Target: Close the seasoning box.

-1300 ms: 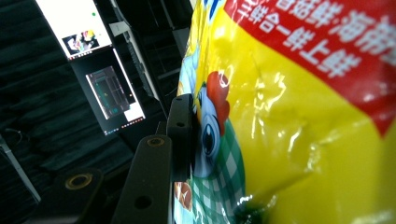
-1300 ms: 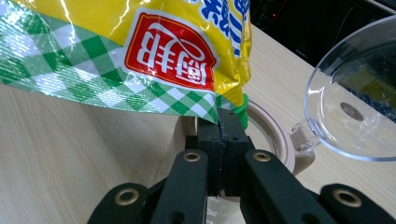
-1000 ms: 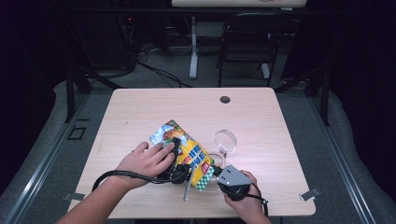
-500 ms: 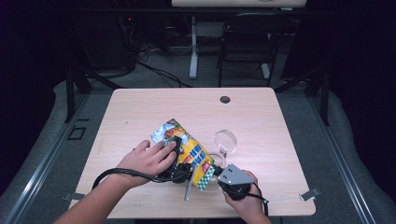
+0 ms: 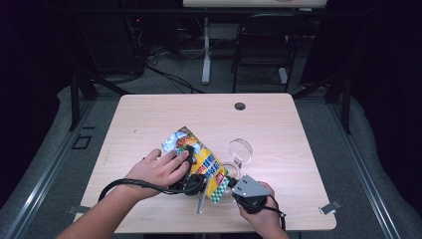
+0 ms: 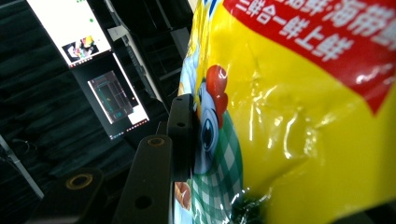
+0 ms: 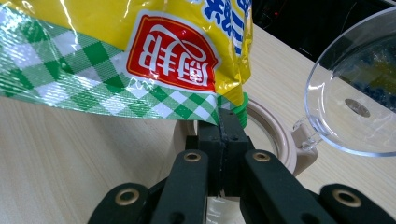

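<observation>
1. Yellow bag (image 5: 198, 158) lies slanted on the near-middle of the table (image 5: 298, 124). Its green-checked end points near-right, at the jar.
2. Left gripper (image 5: 191, 158) clamps the bag's middle from the left. In the left gripper view one pad lies flat on the film (image 6: 303, 116); the other jaw is hidden behind the bag.
3. Right gripper (image 7: 229, 123) has its jaws fully pinched together on the checked corner of the bag (image 7: 116, 46), at the near-right end.
4. Jar (image 7: 280, 140) sits just right of that corner, with its clear lid (image 7: 355, 84) flipped open to the far right.
5. Change: none. Bag, hands and jaws are placed as they were a second ago. Likely a settled two-point hold before tearing the corner or pouring; neither has started.
</observation>
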